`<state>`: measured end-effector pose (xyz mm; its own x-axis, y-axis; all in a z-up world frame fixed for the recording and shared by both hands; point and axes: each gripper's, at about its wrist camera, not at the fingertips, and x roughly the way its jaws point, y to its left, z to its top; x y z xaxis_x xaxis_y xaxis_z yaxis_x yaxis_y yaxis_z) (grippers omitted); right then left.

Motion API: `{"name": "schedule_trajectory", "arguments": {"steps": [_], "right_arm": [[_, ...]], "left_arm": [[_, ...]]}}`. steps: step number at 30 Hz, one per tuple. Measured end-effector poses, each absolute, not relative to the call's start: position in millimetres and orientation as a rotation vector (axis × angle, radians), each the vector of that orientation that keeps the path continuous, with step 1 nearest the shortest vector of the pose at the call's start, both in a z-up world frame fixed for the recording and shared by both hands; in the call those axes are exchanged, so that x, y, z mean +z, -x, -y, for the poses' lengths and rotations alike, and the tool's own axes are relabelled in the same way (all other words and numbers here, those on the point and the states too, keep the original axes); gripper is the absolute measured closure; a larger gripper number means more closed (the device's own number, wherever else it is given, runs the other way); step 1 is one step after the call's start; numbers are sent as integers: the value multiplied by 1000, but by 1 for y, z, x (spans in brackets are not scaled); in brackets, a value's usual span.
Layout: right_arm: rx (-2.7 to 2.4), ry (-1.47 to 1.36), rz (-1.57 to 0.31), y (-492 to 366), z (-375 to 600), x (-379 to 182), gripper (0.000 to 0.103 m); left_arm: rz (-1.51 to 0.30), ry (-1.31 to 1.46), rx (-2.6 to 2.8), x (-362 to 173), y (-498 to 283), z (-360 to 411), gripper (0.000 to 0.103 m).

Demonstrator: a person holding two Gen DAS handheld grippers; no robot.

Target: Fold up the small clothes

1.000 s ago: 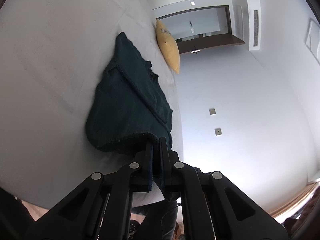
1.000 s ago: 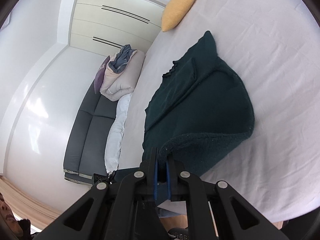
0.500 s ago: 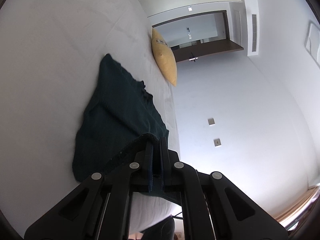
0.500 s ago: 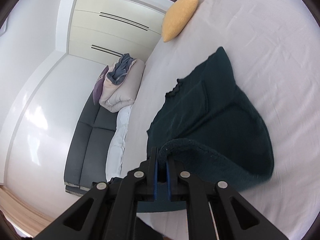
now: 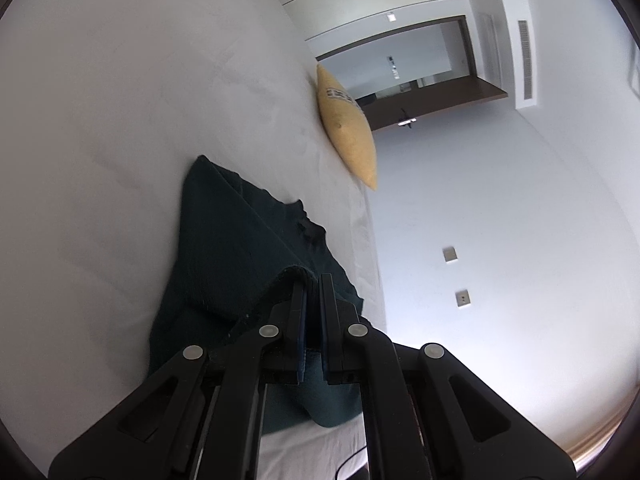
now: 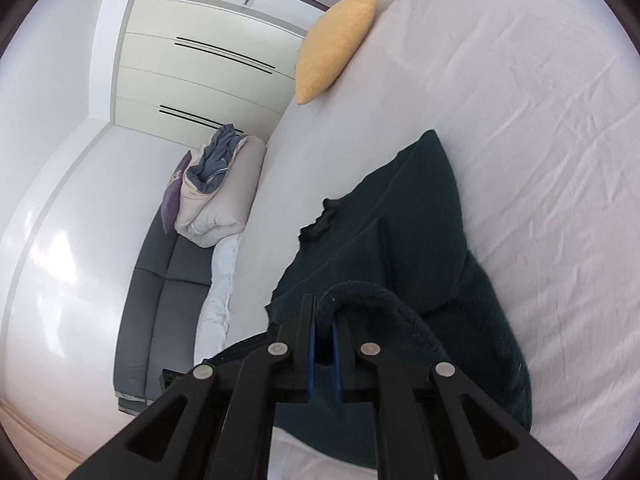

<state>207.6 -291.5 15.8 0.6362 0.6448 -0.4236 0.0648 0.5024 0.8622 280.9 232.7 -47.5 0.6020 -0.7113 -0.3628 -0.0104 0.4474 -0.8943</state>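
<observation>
Both grippers have carried the hem forward over the dark green sweater (image 5: 224, 240) toward its collar. Left gripper (image 5: 313, 280) and right gripper (image 6: 324, 308) each clamped on the hem. Sweater lies on white bed (image 5: 120, 120); fold roughly halfway over.

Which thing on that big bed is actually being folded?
On the white bed, skip the yellow pillow at the far edge. It is the dark green knitted garment lying nearer, the only dark thing on the sheet, its near hem pinched in both claws.
</observation>
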Motion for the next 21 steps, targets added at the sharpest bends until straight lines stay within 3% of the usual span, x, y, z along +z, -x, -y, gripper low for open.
{"name": "schedule_trajectory", "arguments": {"steps": [21], "right_arm": [[305, -1048, -838, -314, 306, -11, 95]], "left_arm": [[-868, 1017, -391, -90, -407, -223, 100]]}}
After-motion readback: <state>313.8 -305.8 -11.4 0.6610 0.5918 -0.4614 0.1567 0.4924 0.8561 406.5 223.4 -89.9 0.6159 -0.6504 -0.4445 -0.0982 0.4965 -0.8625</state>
